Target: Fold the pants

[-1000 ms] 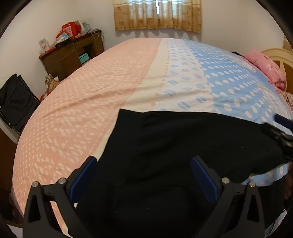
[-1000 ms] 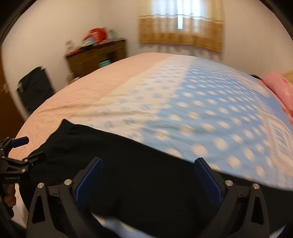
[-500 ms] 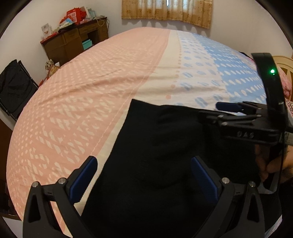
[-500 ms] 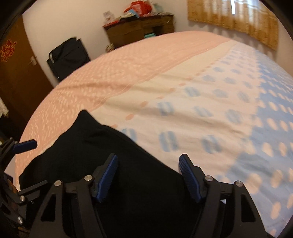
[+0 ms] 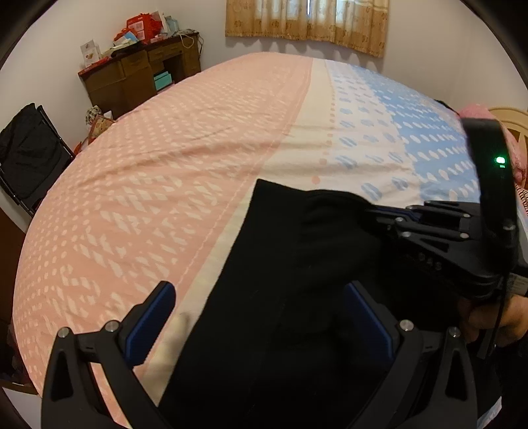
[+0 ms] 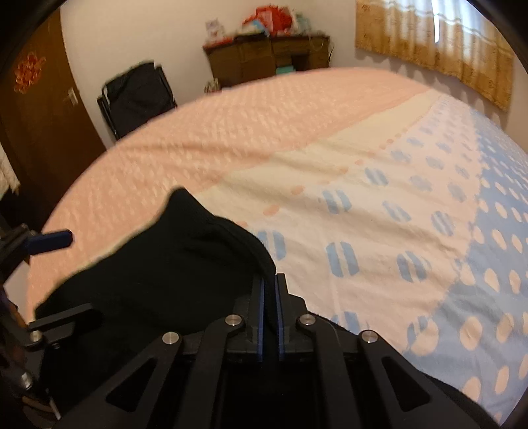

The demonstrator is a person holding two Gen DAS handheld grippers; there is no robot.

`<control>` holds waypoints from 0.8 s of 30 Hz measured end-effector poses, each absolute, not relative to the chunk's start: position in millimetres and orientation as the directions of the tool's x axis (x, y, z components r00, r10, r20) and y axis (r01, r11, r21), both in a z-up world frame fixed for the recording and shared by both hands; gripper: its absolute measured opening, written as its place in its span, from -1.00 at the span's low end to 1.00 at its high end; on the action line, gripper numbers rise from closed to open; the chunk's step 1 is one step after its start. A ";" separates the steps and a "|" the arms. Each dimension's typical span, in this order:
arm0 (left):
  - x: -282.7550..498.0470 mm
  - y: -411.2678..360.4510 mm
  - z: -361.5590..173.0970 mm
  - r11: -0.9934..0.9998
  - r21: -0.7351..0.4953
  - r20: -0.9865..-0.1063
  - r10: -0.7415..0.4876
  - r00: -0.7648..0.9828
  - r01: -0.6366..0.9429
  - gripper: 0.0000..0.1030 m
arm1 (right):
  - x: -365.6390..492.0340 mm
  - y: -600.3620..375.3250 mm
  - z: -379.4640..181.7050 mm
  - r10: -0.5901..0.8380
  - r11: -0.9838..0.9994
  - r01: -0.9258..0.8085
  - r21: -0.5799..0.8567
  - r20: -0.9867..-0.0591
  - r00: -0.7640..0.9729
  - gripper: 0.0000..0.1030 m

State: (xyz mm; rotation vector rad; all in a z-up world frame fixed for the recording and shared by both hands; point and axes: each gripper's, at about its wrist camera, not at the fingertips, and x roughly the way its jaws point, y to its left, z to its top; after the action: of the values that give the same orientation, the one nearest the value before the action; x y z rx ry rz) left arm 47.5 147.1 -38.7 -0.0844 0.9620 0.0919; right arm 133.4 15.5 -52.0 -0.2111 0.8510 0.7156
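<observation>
Half a second earlier my right claw [image 6: 269,316] had stood wide apart over the black pants [image 5: 280,297]; now its blue pads had come together and were clenched on a raised fold of the cloth. In the left view that claw had slid in from 3 o'clock and bit the pants at their far right corner. My left claw [image 5: 260,323] had not changed: released, jaws wide apart, hovering above the near part of the pants, one pad over the bedspread [image 5: 165,198] at 8 o'clock and the other over black cloth at 4 o'clock. I could not tell whether either pad touched anything.

The pants lay on the near edge of the bed, straddling the cream stripe, their far edge running straight across. Beyond it, toward 12 o'clock, the pink and blue cover lay bare up to the curtains [image 5: 307,23]. At 10 o'clock stood a wooden desk [image 5: 138,79] and a dark folding chair [image 5: 29,155], well apart from the pants. A pink pillow [image 5: 478,112] sat at 2 o'clock.
</observation>
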 end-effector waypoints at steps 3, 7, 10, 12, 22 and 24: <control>39.1 160.1 -28.1 0.990 -0.082 -0.806 0.004 0.593 -0.118 1.00 | 113.2 11.5 -32.8 0.524 0.744 -0.660 0.106 -0.705 0.478 -0.90; 29.1 171.5 -8.8 0.979 -0.170 -0.780 -0.062 0.622 -0.115 1.00 | 85.6 12.2 -22.7 0.550 0.731 -0.674 0.105 -0.675 0.492 -0.90; 29.1 166.0 2.0 0.971 -0.227 -0.766 -0.127 0.630 -0.079 1.00 | 64.2 14.1 -22.1 0.567 0.727 -0.678 0.109 -0.652 0.503 -0.90; 31.9 159.4 5.6 0.959 -0.279 -0.762 -0.191 0.619 -0.048 1.00 | 47.7 15.7 -21.7 0.568 0.729 -0.678 0.092 -0.633 0.525 -0.90; 64.2 135.9 -27.5 0.919 -0.386 -0.799 -0.289 0.527 -0.082 1.00 | 0.8 9.6 -36.1 0.594 0.715 -0.692 0.097 -0.605 0.530 -0.90; 61.8 135.7 -32.6 0.919 -0.376 -0.807 -0.262 0.529 -0.119 0.92 | -3.6 9.3 -38.1 0.592 0.717 -0.690 0.093 -0.603 0.534 -0.90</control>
State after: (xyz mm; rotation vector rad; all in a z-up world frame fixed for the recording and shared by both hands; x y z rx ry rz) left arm 61.8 135.7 -32.6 -0.4148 1.0175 -0.0887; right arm -3.6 9.3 -38.1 -0.1640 0.6538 0.7683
